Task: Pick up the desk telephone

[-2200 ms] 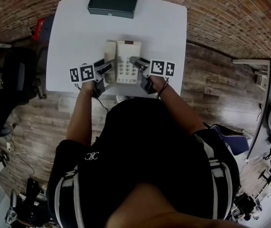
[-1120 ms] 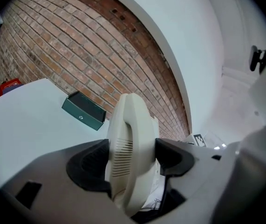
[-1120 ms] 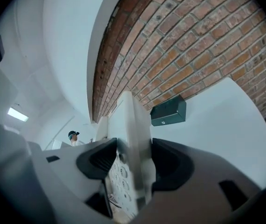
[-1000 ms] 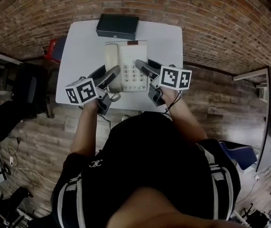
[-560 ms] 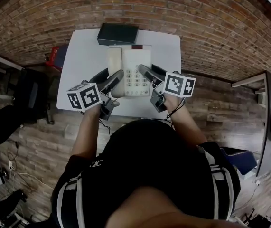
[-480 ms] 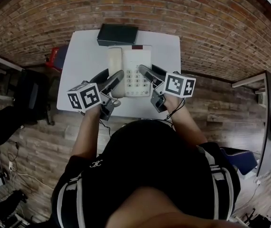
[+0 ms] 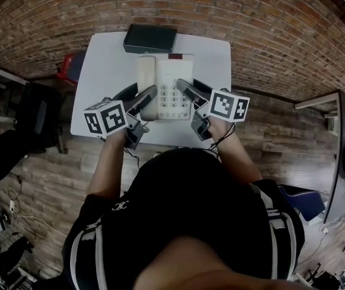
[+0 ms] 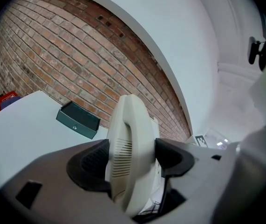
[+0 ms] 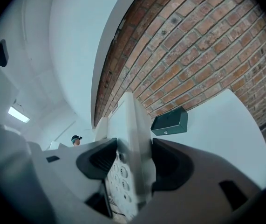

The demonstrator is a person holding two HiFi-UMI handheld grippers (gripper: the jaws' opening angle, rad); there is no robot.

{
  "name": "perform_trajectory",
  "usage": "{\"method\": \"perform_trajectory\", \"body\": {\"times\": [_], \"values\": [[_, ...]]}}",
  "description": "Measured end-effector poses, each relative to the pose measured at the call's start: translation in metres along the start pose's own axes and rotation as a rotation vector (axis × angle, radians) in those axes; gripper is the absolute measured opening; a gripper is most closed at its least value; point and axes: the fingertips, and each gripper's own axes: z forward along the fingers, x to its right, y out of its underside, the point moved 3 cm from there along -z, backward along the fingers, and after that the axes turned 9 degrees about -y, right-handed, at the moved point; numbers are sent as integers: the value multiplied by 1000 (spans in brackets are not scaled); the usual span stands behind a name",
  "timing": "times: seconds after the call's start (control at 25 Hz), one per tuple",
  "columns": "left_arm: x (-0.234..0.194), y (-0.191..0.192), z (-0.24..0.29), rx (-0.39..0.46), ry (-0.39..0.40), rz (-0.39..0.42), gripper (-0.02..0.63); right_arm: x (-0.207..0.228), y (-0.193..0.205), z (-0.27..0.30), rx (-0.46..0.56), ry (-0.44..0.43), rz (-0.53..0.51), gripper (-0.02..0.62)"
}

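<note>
- White surface pushed up against a red brick wall. Wood-plank floor lies to the right and below the near edge.
- Dark chair off the surface's left edge, and one red item just past the far-left corner.
- One desk telephone, cream-white, handset on its left side and keypad on the right. It sits over the middle of the surface, held from both sides.
- Left gripper: fingers clenched on the handset, one pad on each side of it.
- Right gripper: its fingers are clamped on the telephone's right edge, with keypad buttons showing just inside.
- Both gripper views look upward along the telephone at wall and white ceiling; whether its underside is clear of the surface, I cannot tell.
- One dark green box flat at the far edge, well apart from the telephone.
- Two marker cubes: one on the left gripper, one on the right, with black-and-white square patterns.
- One small dark-red label at the telephone's far end, print too small to read.
</note>
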Motion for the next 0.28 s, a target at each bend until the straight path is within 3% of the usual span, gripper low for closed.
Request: {"method": "perform_trajectory", "body": {"times": [0.28], "values": [[-7,-1,-3,3,-5,-4,312,-1,2,8,-7,-11,-2,222]]}}
